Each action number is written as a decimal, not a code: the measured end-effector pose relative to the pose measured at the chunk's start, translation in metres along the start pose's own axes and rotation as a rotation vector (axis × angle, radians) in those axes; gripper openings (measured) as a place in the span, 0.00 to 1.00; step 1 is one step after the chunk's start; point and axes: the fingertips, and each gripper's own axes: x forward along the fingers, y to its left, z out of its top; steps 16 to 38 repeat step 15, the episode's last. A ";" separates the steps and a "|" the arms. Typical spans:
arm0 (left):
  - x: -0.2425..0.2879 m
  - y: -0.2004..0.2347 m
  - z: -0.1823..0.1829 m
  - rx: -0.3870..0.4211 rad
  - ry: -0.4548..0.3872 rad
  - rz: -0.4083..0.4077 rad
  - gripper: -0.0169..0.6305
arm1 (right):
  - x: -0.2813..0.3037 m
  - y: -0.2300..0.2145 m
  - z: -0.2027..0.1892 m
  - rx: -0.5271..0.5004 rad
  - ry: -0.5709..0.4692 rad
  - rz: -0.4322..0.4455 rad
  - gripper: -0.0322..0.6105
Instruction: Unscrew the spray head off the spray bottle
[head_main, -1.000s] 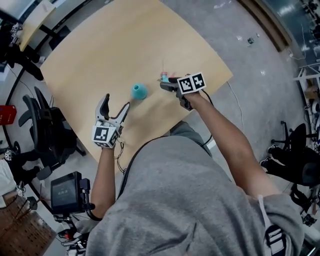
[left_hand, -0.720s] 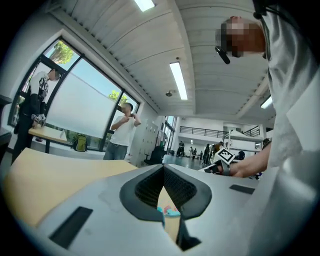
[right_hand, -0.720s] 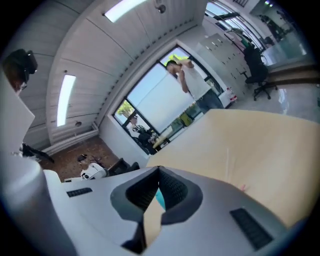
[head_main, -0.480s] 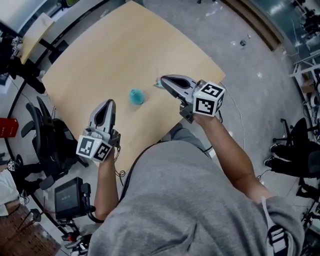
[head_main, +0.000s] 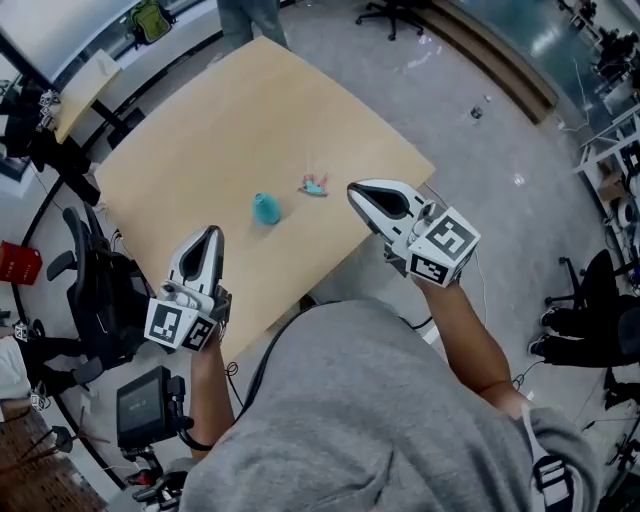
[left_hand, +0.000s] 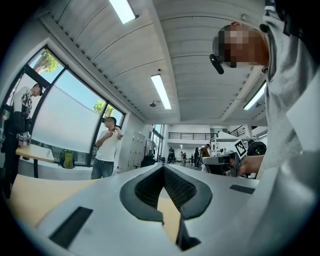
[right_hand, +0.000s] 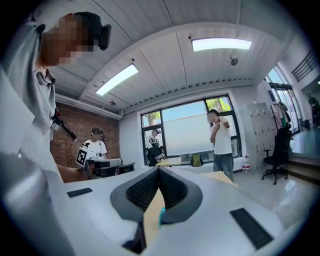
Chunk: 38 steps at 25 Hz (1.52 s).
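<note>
Two grippers hang over a tan table (head_main: 200, 140), seen steeply from above. The left gripper (head_main: 210, 233) has its jaws pressed fully together with nothing between them; its own view (left_hand: 163, 168) shows the ridged pads meeting at the tip, pointing across the room at about level. The right gripper (head_main: 356, 188) is likewise closed tight and empty, its pads meeting in its own view (right_hand: 159, 170).

On the table, near its middle, sits the teal bottle (head_main: 265, 208). The spray head (head_main: 314, 185), pink and teal, lies on the tabletop at 2 o'clock from the bottle, near it but not touching. The left gripper's tip is at 8 o'clock from the bottle; the right gripper's tip is at 3 o'clock from the spray head. Neither gripper touches either thing.
</note>
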 end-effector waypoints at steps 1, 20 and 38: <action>-0.004 -0.007 0.002 0.003 -0.001 0.010 0.03 | -0.010 0.003 0.002 -0.001 -0.004 0.001 0.06; 0.021 -0.158 0.031 -0.027 0.011 0.018 0.03 | -0.155 0.022 0.050 -0.044 -0.007 0.024 0.06; 0.021 -0.158 0.031 -0.027 0.011 0.018 0.03 | -0.155 0.022 0.050 -0.044 -0.007 0.024 0.06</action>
